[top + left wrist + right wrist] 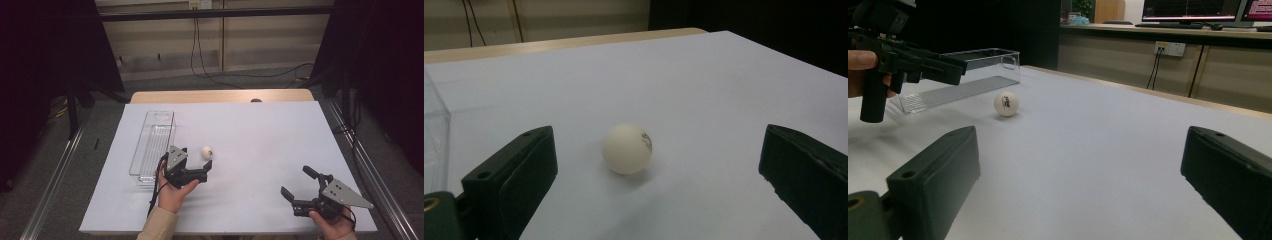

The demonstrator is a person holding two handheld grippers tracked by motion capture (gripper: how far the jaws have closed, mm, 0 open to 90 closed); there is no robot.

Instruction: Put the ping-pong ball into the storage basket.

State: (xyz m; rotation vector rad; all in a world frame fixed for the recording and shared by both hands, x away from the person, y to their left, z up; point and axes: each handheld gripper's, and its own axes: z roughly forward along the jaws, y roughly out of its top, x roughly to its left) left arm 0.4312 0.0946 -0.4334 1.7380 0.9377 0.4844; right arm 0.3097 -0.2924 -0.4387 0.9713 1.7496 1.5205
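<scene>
Nearest us, the right black two-jaw gripper (300, 187) rests low at the table's near right corner with its jaws spread wide and nothing between them. Farther in, the left black two-jaw gripper (199, 169) is likewise wide open, aimed at the small white ping-pong ball with a dark printed mark (627, 148). We judge the risk to be a nudge: the ball sits free on the white table sheet (260, 135), ahead of the jaw tips and not yet between them, so an uneven close could send it rolling. Beyond and to the left lies the clear plastic rectangular tray (152, 145).
</scene>
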